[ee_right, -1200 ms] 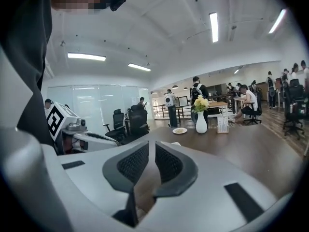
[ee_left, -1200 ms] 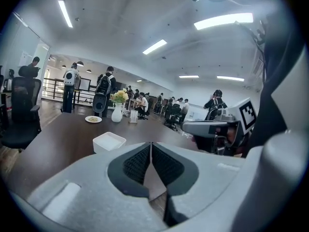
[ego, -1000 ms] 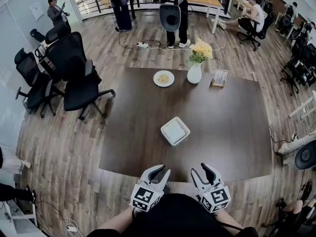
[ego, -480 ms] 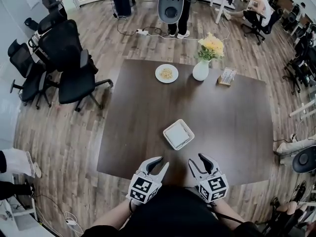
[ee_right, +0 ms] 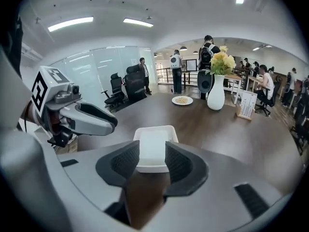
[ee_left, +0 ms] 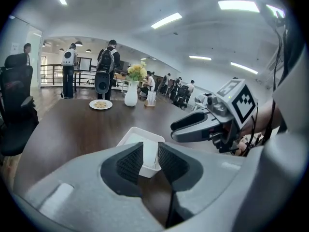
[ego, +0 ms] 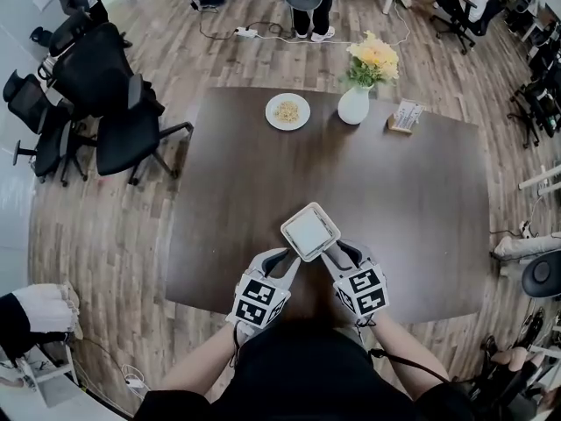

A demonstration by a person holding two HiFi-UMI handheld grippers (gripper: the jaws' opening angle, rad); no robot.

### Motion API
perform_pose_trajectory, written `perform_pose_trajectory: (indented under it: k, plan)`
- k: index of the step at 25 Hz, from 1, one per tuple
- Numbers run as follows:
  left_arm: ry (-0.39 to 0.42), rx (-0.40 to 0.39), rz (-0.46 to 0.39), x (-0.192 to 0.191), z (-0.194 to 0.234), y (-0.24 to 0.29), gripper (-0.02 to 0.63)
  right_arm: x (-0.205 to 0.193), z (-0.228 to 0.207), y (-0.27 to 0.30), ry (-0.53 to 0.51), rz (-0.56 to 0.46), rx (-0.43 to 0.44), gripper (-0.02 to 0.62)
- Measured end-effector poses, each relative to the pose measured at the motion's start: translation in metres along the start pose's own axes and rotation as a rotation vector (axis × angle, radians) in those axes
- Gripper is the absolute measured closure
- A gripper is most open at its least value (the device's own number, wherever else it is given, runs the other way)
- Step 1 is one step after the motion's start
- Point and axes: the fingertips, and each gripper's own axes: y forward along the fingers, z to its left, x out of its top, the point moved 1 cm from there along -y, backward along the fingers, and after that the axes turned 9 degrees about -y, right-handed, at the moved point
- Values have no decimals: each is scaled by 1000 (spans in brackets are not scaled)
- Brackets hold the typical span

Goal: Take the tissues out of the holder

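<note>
White tissue holder (ego: 328, 240) sits at the bench (ego: 421, 191) front, tissues (ego: 308, 231) inside. Both grippers have advanced to flank it. Left gripper (ego: 280, 261) gapes empty. Right gripper (ego: 342, 253) has just narrowed slightly, its jaws framing the holder without gripping. Extraction not begun.

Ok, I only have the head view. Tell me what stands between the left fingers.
Observer: The left gripper is open. The holder's near corner shows in its gap, with no pad visibly pressing it.
Operator: Now the right one.
Observer: The right gripper is open too, and its fingers have just closed a little. The holder's near wall sits in the gap, untouched as far as I can tell.
Operator: Check the tissues.
Observer: Seen from the side, the tissues lie flat and none sticks up above the rim.
</note>
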Motion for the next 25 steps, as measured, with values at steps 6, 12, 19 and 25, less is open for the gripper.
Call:
perform_pose_trajectory:
  k: [6, 12, 19, 25]
  plan:
    - [-22, 6, 54, -9, 11, 27, 525, -6, -10, 38, -20, 94, 39, 426]
    - [-57, 16, 91, -23, 20, 41, 526, -19, -8, 72, -64, 222, 83, 425]
    - [-86, 14, 94, -29, 22, 42, 525, -29, -5, 86, -75, 311, 85, 423]
    - [-94, 0, 91, -32, 18, 40, 526, -31, -6, 88, -105, 354, 107, 465]
